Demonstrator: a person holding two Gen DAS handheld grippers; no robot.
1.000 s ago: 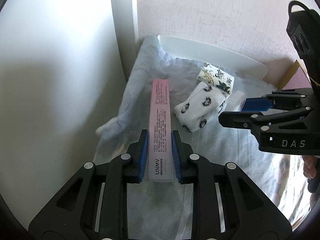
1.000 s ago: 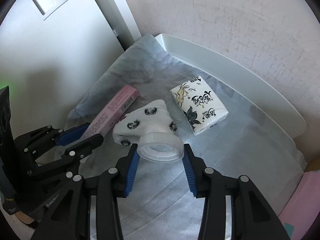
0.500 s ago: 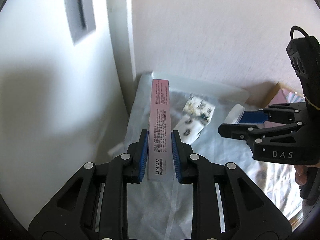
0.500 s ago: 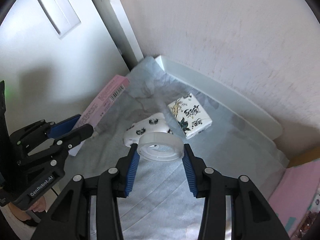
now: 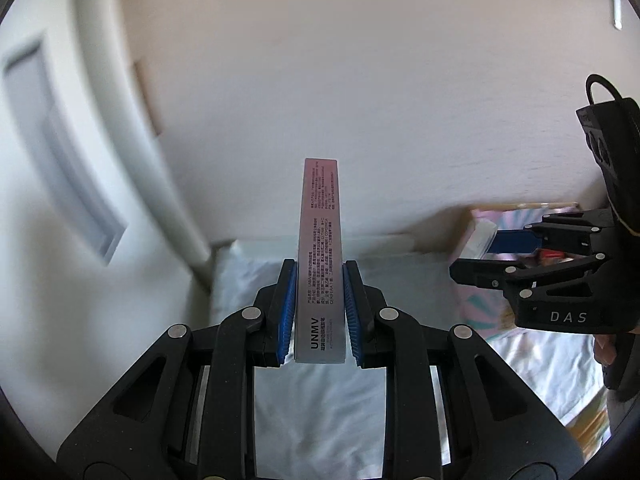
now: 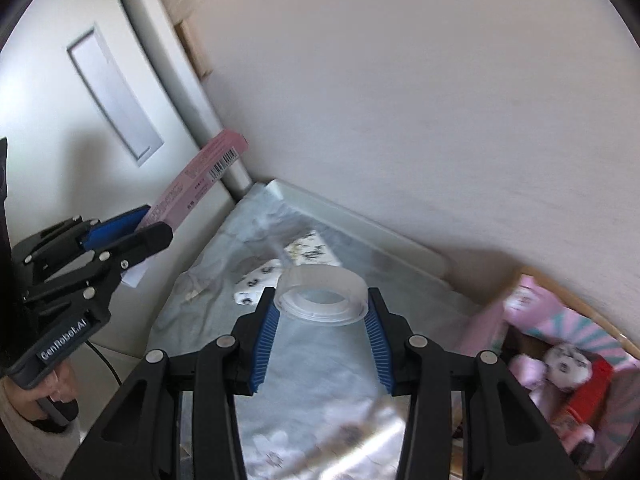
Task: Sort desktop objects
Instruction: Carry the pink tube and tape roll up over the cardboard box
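Left wrist view is showing the left claw (image 5: 319,312) clenching the near end of a long pink box (image 5: 320,248), its blue pads (image 5: 287,312) pressing on the two narrow sides, most likely because that is the only span slim enough for the jaws. The box is hanging clear of the table (image 5: 320,412) with its cloth cover, its long axis running straight out along the fingers, the printed face turned to the camera and the far end pointing at the pale wall (image 5: 360,100). In the right wrist view the same box is rising at a slant, barcode end uppermost. Further right, the right claw (image 6: 323,320) is grasping a clear tape roll (image 6: 322,294) across its width, pads on the outer rim and the hole facing up, so the roll is sitting flat between the fingers above the cloth. Below it a patterned tissue pack (image 6: 310,250) and a white dotted bundle (image 6: 256,282) are lying on the table. At the far right an open cardboard box (image 6: 560,360) holding soft toys is standing, probably where the carried pieces are being sorted to.
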